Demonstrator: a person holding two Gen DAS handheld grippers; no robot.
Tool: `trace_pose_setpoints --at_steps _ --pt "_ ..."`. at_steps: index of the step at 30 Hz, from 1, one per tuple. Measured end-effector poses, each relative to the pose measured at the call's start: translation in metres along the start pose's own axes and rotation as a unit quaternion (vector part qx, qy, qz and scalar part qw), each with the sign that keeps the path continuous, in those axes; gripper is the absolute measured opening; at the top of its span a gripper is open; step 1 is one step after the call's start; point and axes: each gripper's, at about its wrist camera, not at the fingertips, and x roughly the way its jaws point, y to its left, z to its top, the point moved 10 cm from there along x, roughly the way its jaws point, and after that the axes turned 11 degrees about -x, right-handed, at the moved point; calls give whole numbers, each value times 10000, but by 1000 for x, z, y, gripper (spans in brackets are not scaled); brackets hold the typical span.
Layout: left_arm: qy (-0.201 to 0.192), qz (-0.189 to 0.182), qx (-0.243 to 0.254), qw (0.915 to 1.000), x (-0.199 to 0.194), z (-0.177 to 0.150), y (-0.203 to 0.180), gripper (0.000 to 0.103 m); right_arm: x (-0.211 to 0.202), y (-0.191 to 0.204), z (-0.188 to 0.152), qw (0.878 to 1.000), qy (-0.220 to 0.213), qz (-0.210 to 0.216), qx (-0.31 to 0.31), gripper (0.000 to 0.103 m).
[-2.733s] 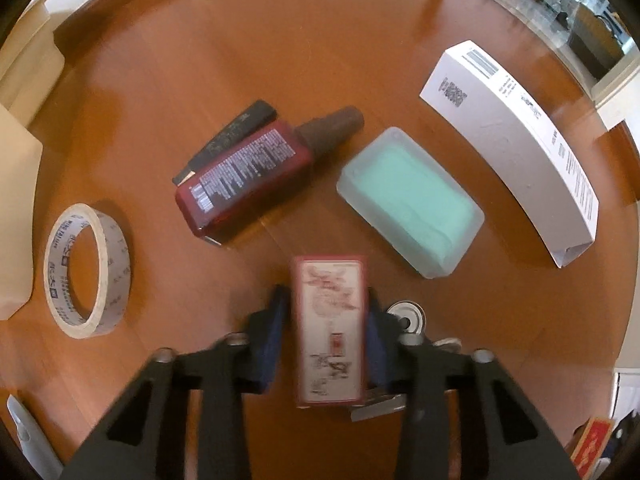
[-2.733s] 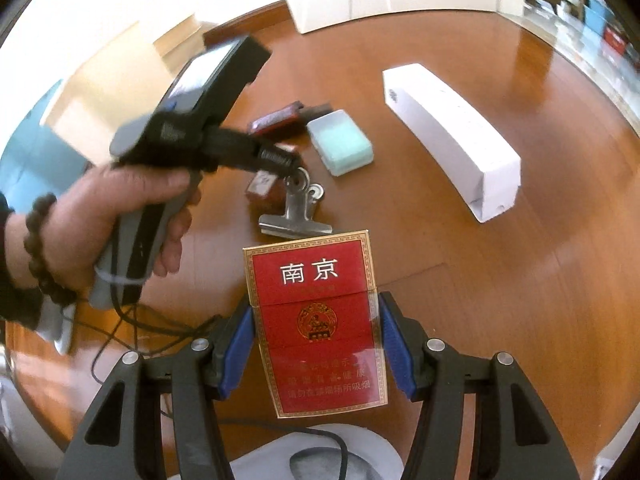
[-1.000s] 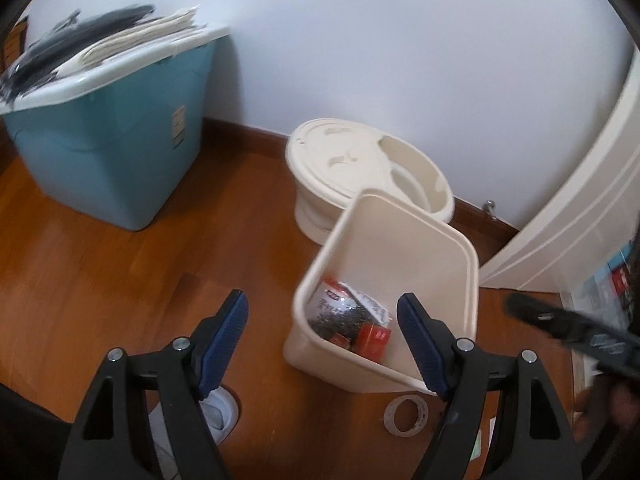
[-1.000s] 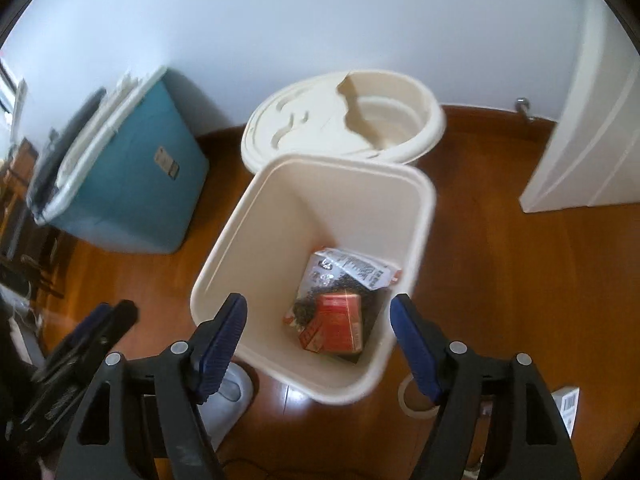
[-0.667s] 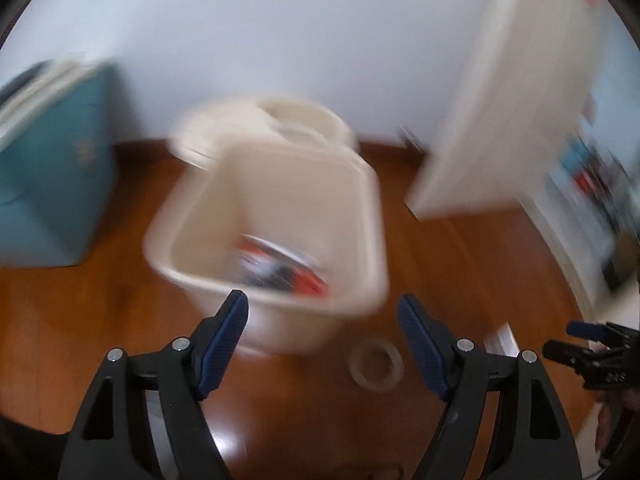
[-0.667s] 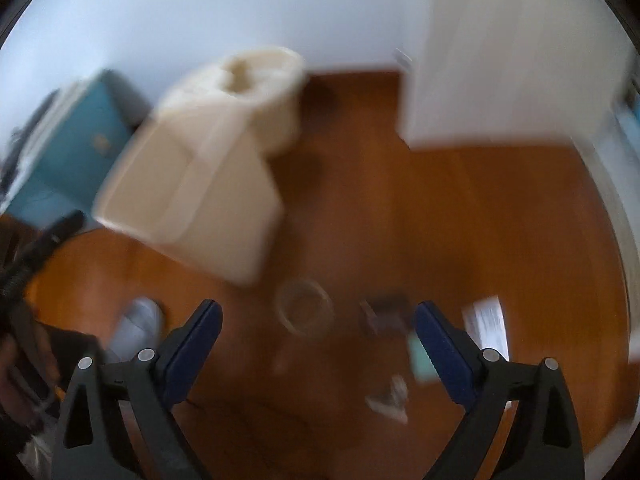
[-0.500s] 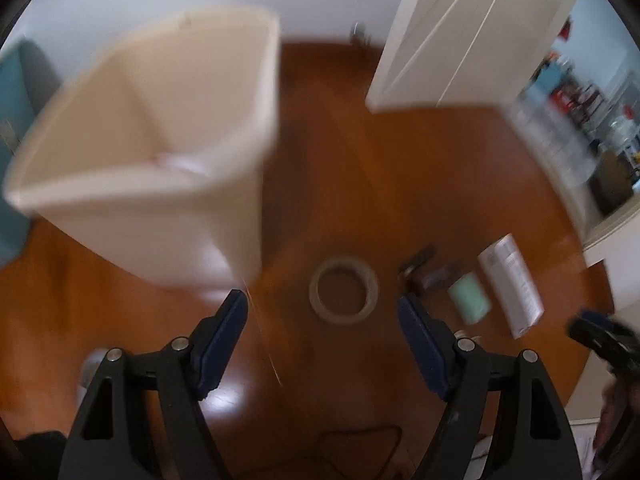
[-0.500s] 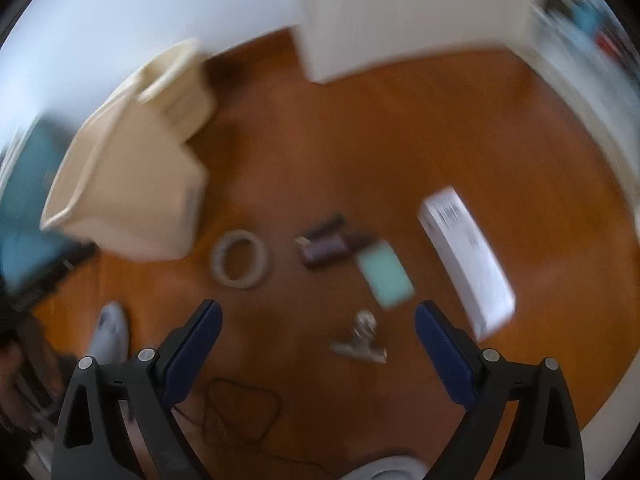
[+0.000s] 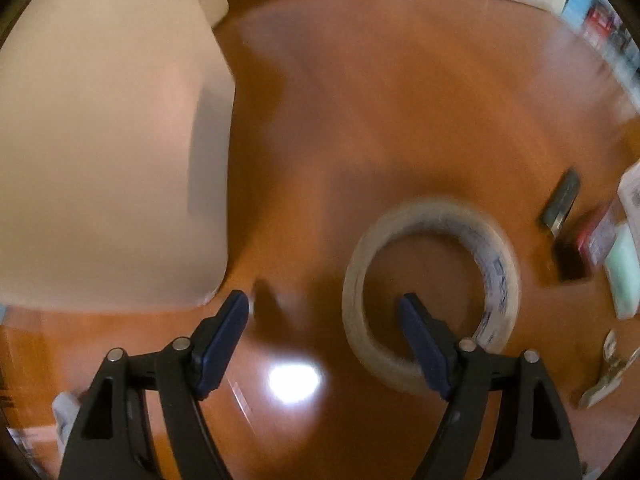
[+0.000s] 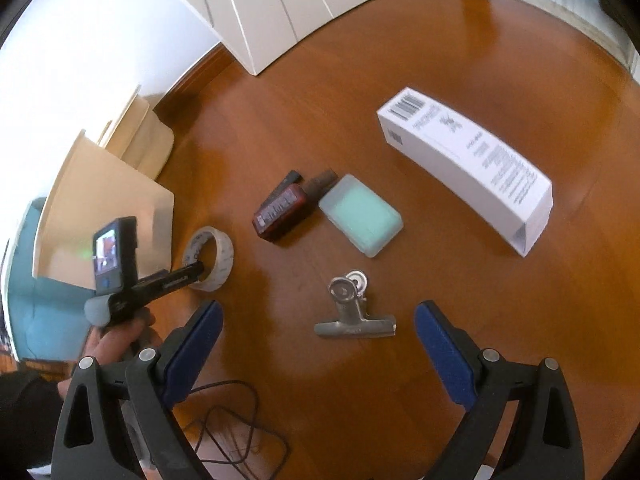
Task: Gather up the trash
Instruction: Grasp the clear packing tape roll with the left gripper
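My left gripper (image 9: 324, 308) is open and empty, low over the wood floor. Its right finger reaches into the ring of a tape roll (image 9: 432, 280); its left finger is outside it. The cream trash bin (image 9: 104, 152) stands close on the left. My right gripper (image 10: 316, 320) is open and empty above a metal binder clip (image 10: 354, 312). The right wrist view also shows the tape roll (image 10: 210, 258), the bin (image 10: 104, 216), the left gripper (image 10: 192, 270) at the roll, a dark red bottle (image 10: 284, 210), a mint soap box (image 10: 360, 216) and a long white carton (image 10: 468, 168).
A black cable (image 10: 236, 440) lies on the floor near the right gripper. A teal storage box (image 10: 24, 280) stands behind the bin. White doors (image 10: 272, 8) stand at the back. In the left wrist view the bottle (image 9: 584, 240), soap box (image 9: 624, 268) and clip (image 9: 608, 376) sit at the right edge.
Both grippers let their cigarette packs go into the bin and swung back down to the floor. My left gripper has dropped onto the tape roll; my right has come over the binder clip.
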Motion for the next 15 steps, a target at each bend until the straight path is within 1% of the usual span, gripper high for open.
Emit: trace_pose_setpoints --at_steps 1,2,3,4,5,6,8,10,11,13,15 --pt "-35 -35 17 10000 1 3 -2 73 0 -4 -3 10000 25 -33 17 98" --pt "-31 -96 34 9999 0 3 -5 55 4 -10 -8 9999 73 -92 36 98" --pt "-27 -158 84 9998 -2 4 -9 43 5 -14 -12 9998 97 -142 35 98" --pt "-7 -167 162 9997 -2 4 -13 16 6 -20 -16 9997 121 -229 -13 98" --pt "28 -135 221 9997 -2 2 -16 10 11 -26 -21 9991 162 -367 -116 98" --pt "52 -187 190 9996 -2 0 -19 10 17 -32 -25 9982 259 -503 -196 98" --pt "88 -243 57 9997 -2 -2 -20 9 28 -38 -31 9970 428 -611 -227 97" --pt "30 -322 -27 9995 -9 -4 -22 9 36 -32 -26 9953 424 -723 -477 97" --pt "-51 -353 -26 9994 -15 -6 -23 9 42 -25 -23 9949 432 -677 -611 97" --pt "-169 -471 -106 9987 -31 -11 -26 9 57 -16 -19 9952 516 -584 -594 97" --pt "-205 -636 -218 9975 -47 -16 -26 9 75 -8 -14 9951 547 -603 -558 95"
